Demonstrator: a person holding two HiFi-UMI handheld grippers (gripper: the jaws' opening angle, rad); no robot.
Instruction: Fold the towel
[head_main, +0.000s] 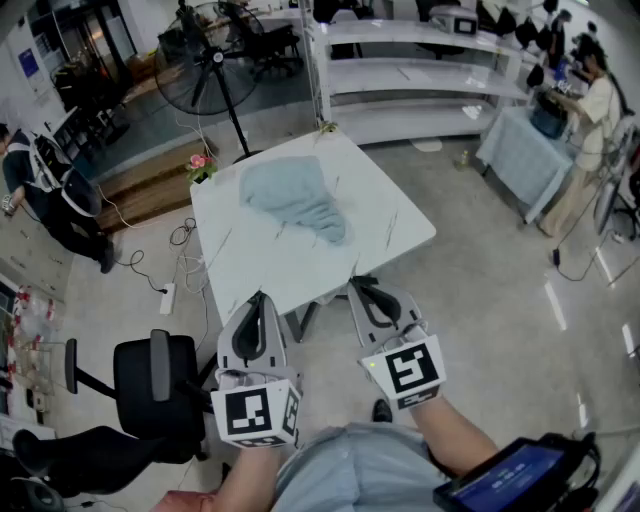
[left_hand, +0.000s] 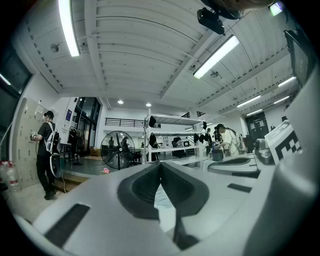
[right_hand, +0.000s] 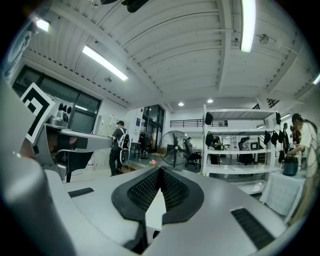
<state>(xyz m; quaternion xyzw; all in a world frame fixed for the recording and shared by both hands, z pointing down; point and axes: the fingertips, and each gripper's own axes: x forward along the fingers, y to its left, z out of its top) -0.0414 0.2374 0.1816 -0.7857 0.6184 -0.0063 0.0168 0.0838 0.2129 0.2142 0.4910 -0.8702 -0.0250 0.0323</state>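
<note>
You hold the left gripper (head_main: 261, 298) and right gripper (head_main: 358, 286) at the near edge of the white table (head_main: 250, 262), jaws pressed together (both empty). The crumpled blue towel (head_main: 297, 200) lies mid-table.

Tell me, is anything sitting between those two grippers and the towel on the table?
Nothing visible does. The crumpled light-blue towel lies on the white table; only bare tabletop separates it from the left gripper and right gripper, both shut and empty at the table's near edge.
</note>
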